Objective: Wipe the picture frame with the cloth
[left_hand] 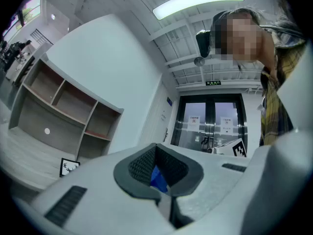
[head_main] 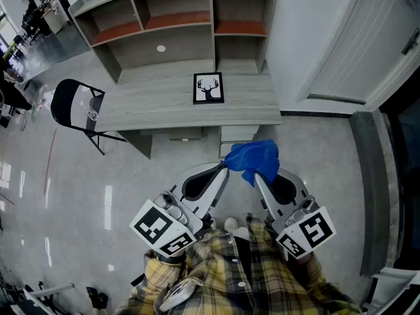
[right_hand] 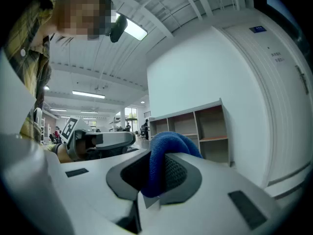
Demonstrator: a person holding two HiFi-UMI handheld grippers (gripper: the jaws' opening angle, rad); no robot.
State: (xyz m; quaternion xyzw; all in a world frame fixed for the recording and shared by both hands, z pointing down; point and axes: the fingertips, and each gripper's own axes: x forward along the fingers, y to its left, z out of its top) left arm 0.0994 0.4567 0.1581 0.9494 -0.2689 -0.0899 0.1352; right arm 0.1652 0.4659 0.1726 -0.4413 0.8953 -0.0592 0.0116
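Observation:
A black picture frame [head_main: 209, 88] with a deer print lies on the wooden desk [head_main: 151, 107]; its corner also shows in the left gripper view as the picture frame [left_hand: 68, 166]. Both grippers are held low, well short of the desk, over the floor. My right gripper [head_main: 257, 176] [right_hand: 156, 180] is shut on a bunched blue cloth [head_main: 254, 156] [right_hand: 168, 148], which bulges out above its jaws. My left gripper [head_main: 224, 166] [left_hand: 157, 173] is shut, its tip at the cloth's left edge. A sliver of blue cloth [left_hand: 159, 179] shows in its slit; I cannot tell if it is pinched.
A shelf unit [head_main: 177, 18] stands on the back of the desk. A black folding chair [head_main: 72, 104] is at the desk's left end. A white door [head_main: 367, 44] and wall are at the right. Glossy floor lies between me and the desk.

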